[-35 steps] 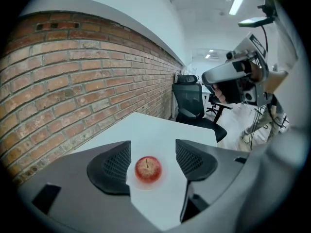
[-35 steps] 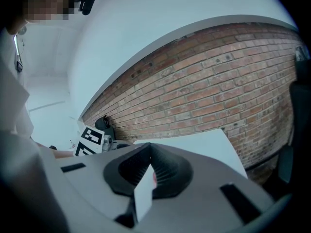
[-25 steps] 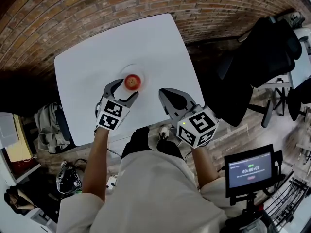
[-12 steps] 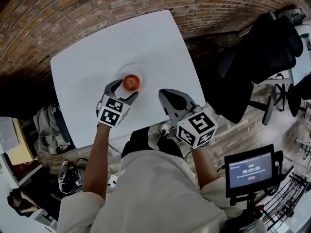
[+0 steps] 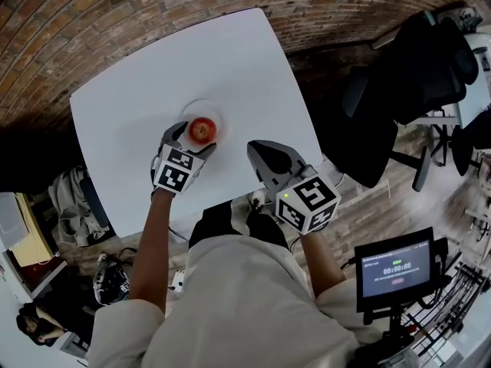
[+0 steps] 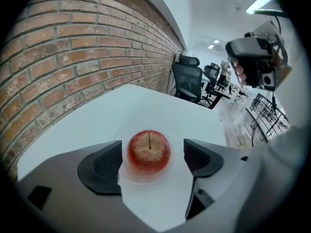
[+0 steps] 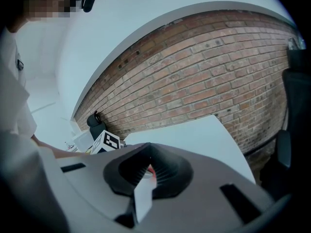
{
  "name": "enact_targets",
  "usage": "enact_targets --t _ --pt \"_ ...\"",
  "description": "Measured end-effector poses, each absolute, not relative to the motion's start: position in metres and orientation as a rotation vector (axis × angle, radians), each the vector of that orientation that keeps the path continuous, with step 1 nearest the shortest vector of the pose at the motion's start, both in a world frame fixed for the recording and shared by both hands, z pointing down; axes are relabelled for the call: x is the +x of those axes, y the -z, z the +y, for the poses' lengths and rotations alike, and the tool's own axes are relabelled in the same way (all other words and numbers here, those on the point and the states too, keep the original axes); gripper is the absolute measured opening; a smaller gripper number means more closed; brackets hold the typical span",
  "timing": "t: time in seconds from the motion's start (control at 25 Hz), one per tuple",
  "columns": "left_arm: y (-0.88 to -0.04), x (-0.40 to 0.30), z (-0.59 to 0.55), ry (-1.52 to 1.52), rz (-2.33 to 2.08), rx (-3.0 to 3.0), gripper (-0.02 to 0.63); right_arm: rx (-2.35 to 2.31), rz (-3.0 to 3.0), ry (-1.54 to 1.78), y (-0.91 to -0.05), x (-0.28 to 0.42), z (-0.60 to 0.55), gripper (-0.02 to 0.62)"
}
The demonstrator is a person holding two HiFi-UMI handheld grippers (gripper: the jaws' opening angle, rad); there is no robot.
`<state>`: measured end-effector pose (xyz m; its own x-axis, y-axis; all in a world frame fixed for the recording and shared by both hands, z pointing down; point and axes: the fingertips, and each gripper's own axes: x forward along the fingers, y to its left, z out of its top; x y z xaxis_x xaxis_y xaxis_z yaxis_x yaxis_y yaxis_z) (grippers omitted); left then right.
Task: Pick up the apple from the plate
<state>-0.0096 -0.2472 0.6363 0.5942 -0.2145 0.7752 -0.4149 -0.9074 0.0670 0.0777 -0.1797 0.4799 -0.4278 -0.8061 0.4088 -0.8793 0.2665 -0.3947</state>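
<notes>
A red apple (image 5: 202, 129) sits on a small white plate (image 5: 201, 107) on the white table (image 5: 138, 98). My left gripper (image 5: 196, 138) is lowered over the plate with one jaw on each side of the apple. In the left gripper view the apple (image 6: 149, 151) lies between the dark pads (image 6: 104, 166), with a gap on the right side. Those jaws are opening and do not press on the fruit. My right gripper (image 5: 268, 156) hovers over the table's near right part, jaws together, nothing in them; it is also in its own view (image 7: 147, 171).
The table's near edge (image 5: 230, 198) runs just behind both grippers. A black office chair (image 5: 406, 90) stands to the right, a screen on a stand (image 5: 395, 271) at lower right. Bags (image 5: 77, 205) lie on the floor at the left. A brick wall (image 5: 115, 6) backs the table.
The left gripper has sunk toward the plate and its jaws have widened, so the apple now sits between them rather than at their tips. The right gripper has dipped slightly.
</notes>
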Motion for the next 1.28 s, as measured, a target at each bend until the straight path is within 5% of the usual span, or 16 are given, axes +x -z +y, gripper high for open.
enact_targets --t 1.28 --pt "-0.680 -0.007 -0.256 -1.321 -0.510 2.575 0.402 1.606 -2.346 -0.921 -0.498 0.089 -0.184 0.002"
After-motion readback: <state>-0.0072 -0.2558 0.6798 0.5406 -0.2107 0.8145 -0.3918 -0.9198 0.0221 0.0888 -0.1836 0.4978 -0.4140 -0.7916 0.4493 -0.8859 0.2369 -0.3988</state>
